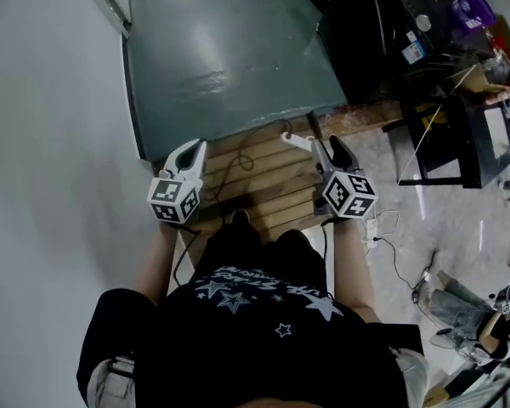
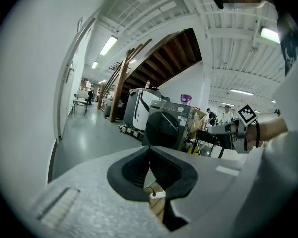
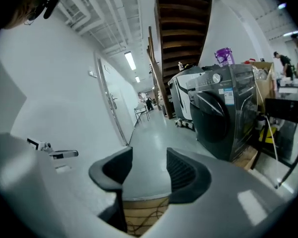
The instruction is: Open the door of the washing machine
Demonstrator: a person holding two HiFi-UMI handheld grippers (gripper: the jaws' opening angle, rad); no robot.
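The dark washing machine [image 1: 365, 24] stands at the top right of the head view, well beyond both grippers. Its round door [image 3: 212, 117] faces the grey floor and looks closed in the right gripper view; the machine [image 2: 165, 125] also shows far off in the left gripper view. My left gripper [image 1: 193, 153] is held over the wooden pallet's left part, and its jaws meet at the tips with nothing between them. My right gripper [image 1: 321, 147] is over the pallet's right part, and its jaws stand apart and empty [image 3: 150, 152].
I stand on a wooden pallet [image 1: 263, 177] with a black cable lying across it. A white wall [image 1: 51, 143] runs along the left. A black frame table [image 1: 442, 134] and clutter sit right of the machine. A power strip [image 1: 370, 225] lies on the floor at the right.
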